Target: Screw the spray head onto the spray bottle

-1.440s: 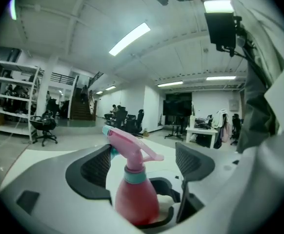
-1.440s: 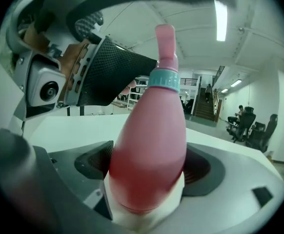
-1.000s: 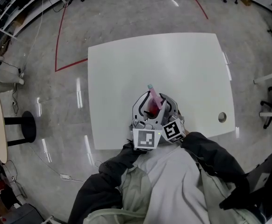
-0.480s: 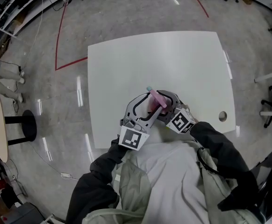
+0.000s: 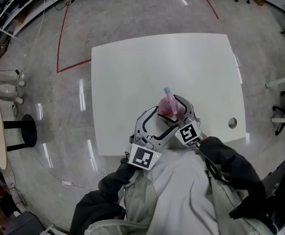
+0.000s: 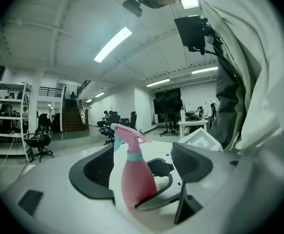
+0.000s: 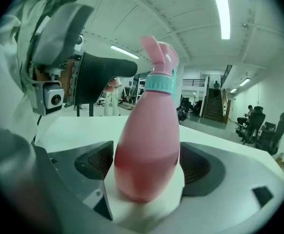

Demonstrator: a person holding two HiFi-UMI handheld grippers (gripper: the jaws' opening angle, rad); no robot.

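1. Spray bottle (image 5: 169,109): pink, upright, near the front edge of the white table (image 5: 128,67), just ahead of the person's torso, betw. both grippers.
2. Spray head (image 7: 159,52): pink, seated on the bottle neck above a teal collar (image 7: 160,83); nozzle points away from the person.
3. L gripper (image 6: 144,162): jaws wide & opening; bottle stands betw. them, pads clear of it on both sides.
4. R gripper (image 7: 147,165): jaws narrow, pads against the bottle's lower body on either side, i.e. gripping it.
5. Marker cubes: L (image 5: 143,156) & R (image 5: 188,133), both at the table's near edge.
6. Bottle base vs. tabletop: contact can't be told.
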